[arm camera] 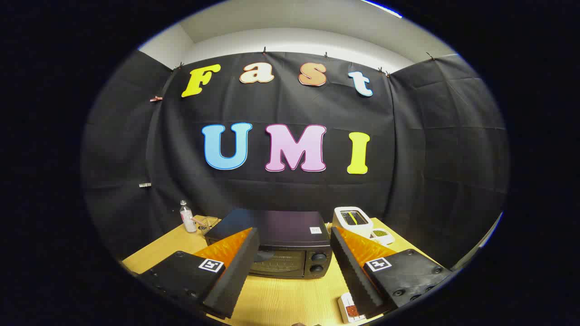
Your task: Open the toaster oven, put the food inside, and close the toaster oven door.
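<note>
Black toaster oven (276, 244) door closed; gripper (290, 262) fingers apart, empty.

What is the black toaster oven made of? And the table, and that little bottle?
The toaster oven looks like dark painted metal with a dull sheen on top; its door seems to be glass, though that is hard to tell. The table looks like light wood or wood-look laminate, with grain lines. The bottle seems clear plastic, see-through near its cap. The gripper is open, with the oven beyond its fingers.
</note>
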### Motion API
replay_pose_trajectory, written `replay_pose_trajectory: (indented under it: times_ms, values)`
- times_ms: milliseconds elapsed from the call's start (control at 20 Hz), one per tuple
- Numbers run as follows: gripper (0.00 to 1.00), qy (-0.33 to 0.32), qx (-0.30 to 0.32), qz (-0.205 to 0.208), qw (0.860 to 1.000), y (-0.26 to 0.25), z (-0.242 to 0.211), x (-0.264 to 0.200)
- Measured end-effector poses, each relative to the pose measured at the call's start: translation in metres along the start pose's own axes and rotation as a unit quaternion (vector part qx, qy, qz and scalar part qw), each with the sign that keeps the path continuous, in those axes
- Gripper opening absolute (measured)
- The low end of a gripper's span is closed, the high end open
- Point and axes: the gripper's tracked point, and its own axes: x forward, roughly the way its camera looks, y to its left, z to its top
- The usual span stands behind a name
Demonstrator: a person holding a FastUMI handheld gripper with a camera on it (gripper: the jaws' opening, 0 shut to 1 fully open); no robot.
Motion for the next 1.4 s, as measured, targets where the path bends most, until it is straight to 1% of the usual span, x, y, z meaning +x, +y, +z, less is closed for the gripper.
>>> replay_pose_trajectory:
  times_ms: [650, 1000, 1400]
  values:
    - [0.97, 0.004, -0.002, 0.015, 1.0, 0.015, -0.001, 0.007]
    - [0.97, 0.017, -0.007, 0.024, 1.0, 0.028, -0.013, 0.014]
    - [0.98, 0.045, -0.006, 0.031, 0.998, 0.051, -0.037, 0.036]
